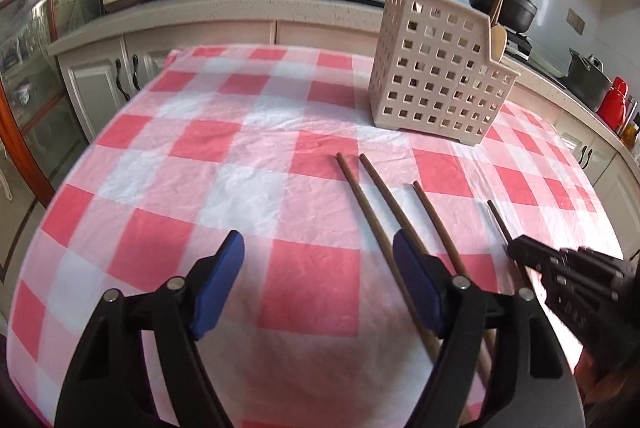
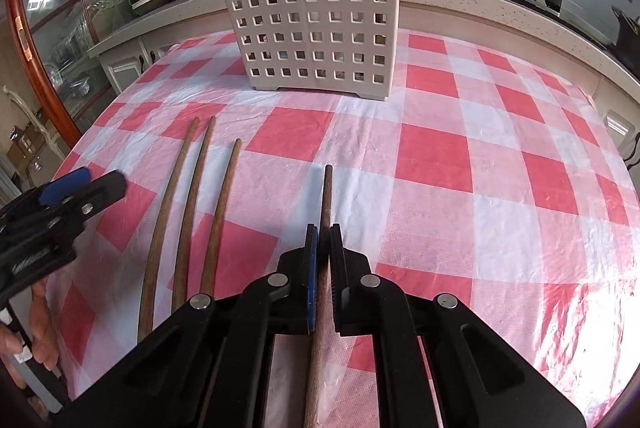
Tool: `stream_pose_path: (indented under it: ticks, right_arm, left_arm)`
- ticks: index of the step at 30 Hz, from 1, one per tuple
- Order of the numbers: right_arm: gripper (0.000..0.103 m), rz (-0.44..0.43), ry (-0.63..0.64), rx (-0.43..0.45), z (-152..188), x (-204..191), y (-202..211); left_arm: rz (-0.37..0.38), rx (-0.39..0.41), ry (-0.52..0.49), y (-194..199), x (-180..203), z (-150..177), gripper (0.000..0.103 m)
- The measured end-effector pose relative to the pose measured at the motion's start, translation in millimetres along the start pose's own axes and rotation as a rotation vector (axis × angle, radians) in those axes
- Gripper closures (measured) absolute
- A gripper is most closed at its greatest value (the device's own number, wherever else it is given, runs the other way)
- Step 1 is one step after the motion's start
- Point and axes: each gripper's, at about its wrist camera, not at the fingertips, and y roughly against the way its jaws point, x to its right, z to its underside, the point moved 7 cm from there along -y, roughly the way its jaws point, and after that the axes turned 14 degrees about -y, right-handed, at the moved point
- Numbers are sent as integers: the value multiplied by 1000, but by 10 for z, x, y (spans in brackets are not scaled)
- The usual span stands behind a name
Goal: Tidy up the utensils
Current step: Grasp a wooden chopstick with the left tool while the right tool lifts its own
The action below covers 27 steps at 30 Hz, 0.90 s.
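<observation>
Your right gripper (image 2: 324,228) pinches one chopstick (image 2: 327,188); your left gripper (image 1: 318,260) gapes wide, gripping nothing. No writing is legible on the basket (image 2: 312,28) toward the table's far edge.

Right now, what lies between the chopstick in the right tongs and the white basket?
Only bare checked cloth between the held chopstick and basket, seen from the right wrist.

A thin plastic tablecloth (image 2: 436,156) in red, pink and white checks covers the table edge to edge. Four slim dark brown wooden chopsticks (image 2: 188,200) lie near its front edge. Toward the far edge stands a beige perforated plastic utensil basket (image 2: 312,28) (square holes throughout). Both black grippers carry blue pads (image 1: 218,288).
</observation>
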Motion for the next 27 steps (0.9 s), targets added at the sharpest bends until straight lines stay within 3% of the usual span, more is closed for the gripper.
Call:
stream_pose_path:
  ticks: [5,13,16,18,23,27]
  right_arm:
    - [96,-31,-2,-7,16,15,17]
    - [96,-62,-20,-12,12,62,32]
    - [96,-62,-24,-12,10,76,36]
    - [96,-59,-24,-14,8,86,36]
    - [96,-43,-12,-17,-15,95,9]
    - [95,-23,10,-13,-8,81,1]
  left_arm:
    - [0,-55,28,-204,74,-64,46]
    - [-7,-86,42,-387,123,-150,48]
    - [-30,-88,20,-433,152,-187,58]
    - [-38,-85,4,-439,155,-199,71]
    - [-3,-82,-28,-422,208,-186,94]
    - [5,-74,-74,-395,289,-159,94]
